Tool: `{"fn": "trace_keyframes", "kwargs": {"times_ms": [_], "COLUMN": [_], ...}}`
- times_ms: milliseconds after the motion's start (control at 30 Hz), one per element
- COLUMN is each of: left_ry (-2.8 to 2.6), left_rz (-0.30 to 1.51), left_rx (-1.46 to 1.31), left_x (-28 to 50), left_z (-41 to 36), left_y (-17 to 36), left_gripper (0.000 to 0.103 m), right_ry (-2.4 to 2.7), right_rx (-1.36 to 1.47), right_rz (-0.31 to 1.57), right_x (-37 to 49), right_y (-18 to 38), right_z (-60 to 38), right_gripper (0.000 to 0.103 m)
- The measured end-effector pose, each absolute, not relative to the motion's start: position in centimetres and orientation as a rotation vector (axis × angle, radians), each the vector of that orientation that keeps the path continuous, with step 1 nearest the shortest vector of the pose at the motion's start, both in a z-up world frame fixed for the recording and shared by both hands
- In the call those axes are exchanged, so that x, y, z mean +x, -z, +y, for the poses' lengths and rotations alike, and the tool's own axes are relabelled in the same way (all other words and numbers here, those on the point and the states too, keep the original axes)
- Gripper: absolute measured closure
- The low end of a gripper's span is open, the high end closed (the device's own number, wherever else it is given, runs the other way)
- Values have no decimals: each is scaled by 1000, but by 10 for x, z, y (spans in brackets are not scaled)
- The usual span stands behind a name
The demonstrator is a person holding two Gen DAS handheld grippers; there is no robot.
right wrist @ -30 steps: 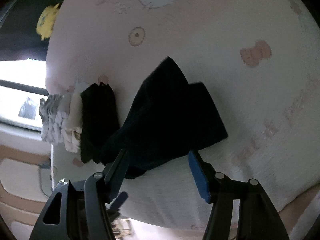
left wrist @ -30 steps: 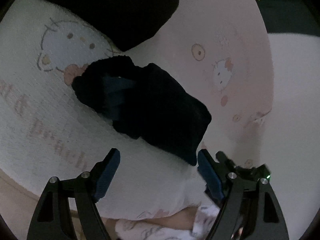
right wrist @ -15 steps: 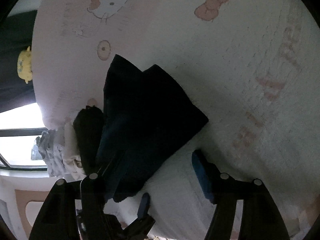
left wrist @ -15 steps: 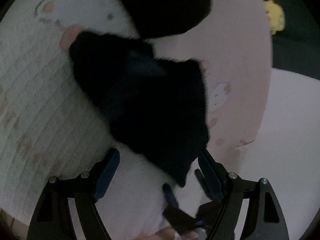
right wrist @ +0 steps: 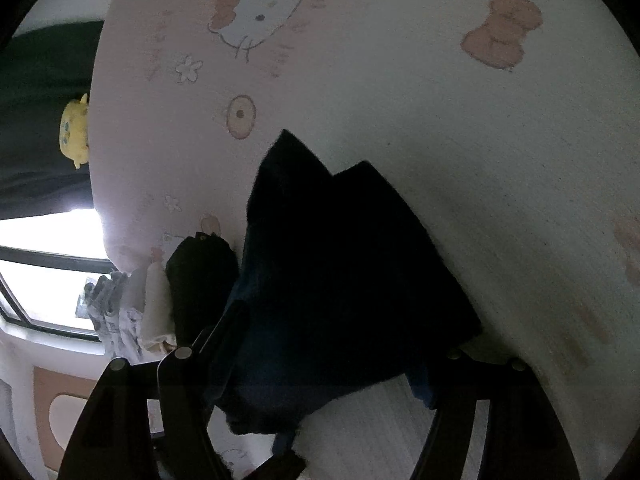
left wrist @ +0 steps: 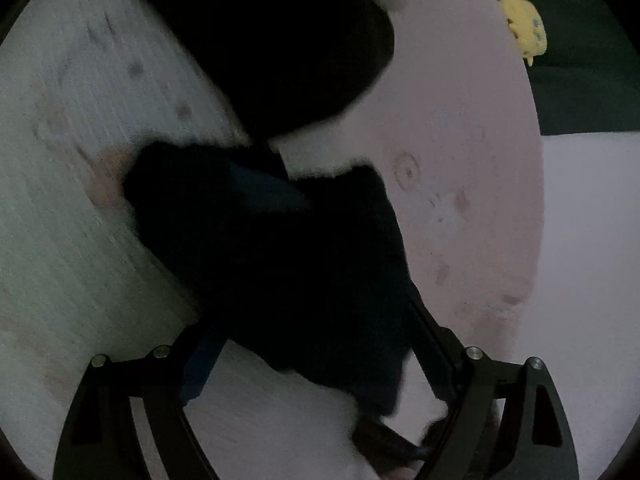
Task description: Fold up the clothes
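A dark navy folded garment [left wrist: 280, 256] lies on the pale pink Hello Kitty bedspread [left wrist: 460, 140]. It also shows in the right wrist view [right wrist: 340, 280]. My left gripper [left wrist: 316, 344] is open, its fingers straddling the garment's near corner. My right gripper [right wrist: 328, 360] is open too, its fingers on either side of the garment's near edge. The garment's near end hides the inner faces of the pads in both views.
A second black garment [left wrist: 272, 40] lies just beyond the navy one. A stack of folded clothes, black [right wrist: 200, 284] then white and grey [right wrist: 120, 312], sits at the bed edge by a window [right wrist: 40, 280]. A yellow plush toy [right wrist: 74, 132] lies off the bed.
Both grippers have moved in toward the navy garment, which now reaches between the fingers of each. Both have stayed open.
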State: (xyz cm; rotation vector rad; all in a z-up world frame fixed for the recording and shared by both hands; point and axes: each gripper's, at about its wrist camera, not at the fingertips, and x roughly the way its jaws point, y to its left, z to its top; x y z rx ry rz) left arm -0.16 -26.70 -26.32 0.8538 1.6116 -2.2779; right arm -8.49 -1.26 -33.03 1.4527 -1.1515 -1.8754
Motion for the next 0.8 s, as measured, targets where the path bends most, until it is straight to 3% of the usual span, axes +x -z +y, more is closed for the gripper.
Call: {"fn": "trace_keyframes", "kwargs": {"times_ms": [367, 533, 600, 667, 800], "left_ry": [2165, 2239, 2248, 2250, 2252], "left_rz": [1703, 1507, 1424, 1346, 1288], "left_rx": [781, 919, 964, 1003, 1064], "left_x": [-17, -38, -42, -45, -46], "left_z": [-302, -291, -288, -284, -283], "left_y": [261, 248, 244, 241, 237], "left_gripper": [16, 17, 26, 50, 59], "right_ry": [1918, 1957, 1982, 2032, 2078], "right_rx": [1449, 1456, 1457, 1463, 1479], "right_rz": [-1160, -1083, -1007, -901, -738], "right_x": [-100, -107, -107, -108, -108], "right_y": [325, 321, 317, 313, 310], "right_z": [-49, -59, -66, -71, -77], "right_gripper": [30, 29, 30, 49, 62]}}
